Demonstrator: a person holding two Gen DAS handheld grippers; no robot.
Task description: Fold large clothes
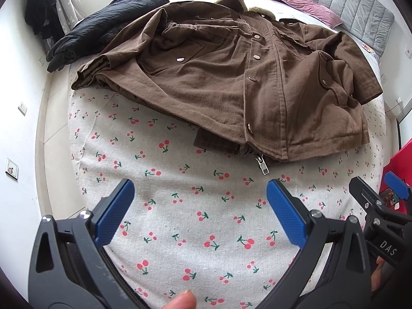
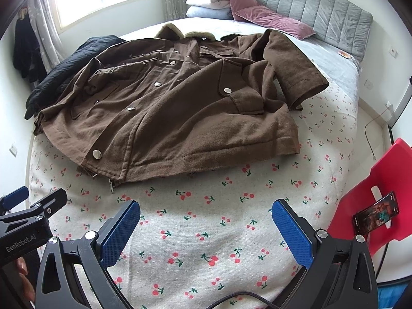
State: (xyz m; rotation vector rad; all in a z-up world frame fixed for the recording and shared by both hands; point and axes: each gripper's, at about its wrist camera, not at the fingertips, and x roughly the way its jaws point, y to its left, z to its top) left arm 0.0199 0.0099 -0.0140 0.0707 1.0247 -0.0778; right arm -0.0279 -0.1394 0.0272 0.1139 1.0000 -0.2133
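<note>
A large brown jacket [image 1: 219,77] with metal snaps and a fur collar lies front-up on the bed, its sleeves folded in over the body and a zipper pull hanging at its near hem. It also shows in the right wrist view [image 2: 167,108]. My left gripper [image 1: 200,193] is open and empty, above the cherry-print sheet just short of the hem. My right gripper [image 2: 206,213] is open and empty, also short of the hem. The right gripper shows at the right edge of the left wrist view [image 1: 378,195].
A black garment [image 1: 103,25] lies at the bed's far left beside the jacket. Pink pillows [image 2: 267,18] and folded blankets [image 2: 208,5] sit by the grey headboard [image 2: 322,7]. A red chair [image 2: 376,193] holding a phone [image 2: 377,212] stands at the right.
</note>
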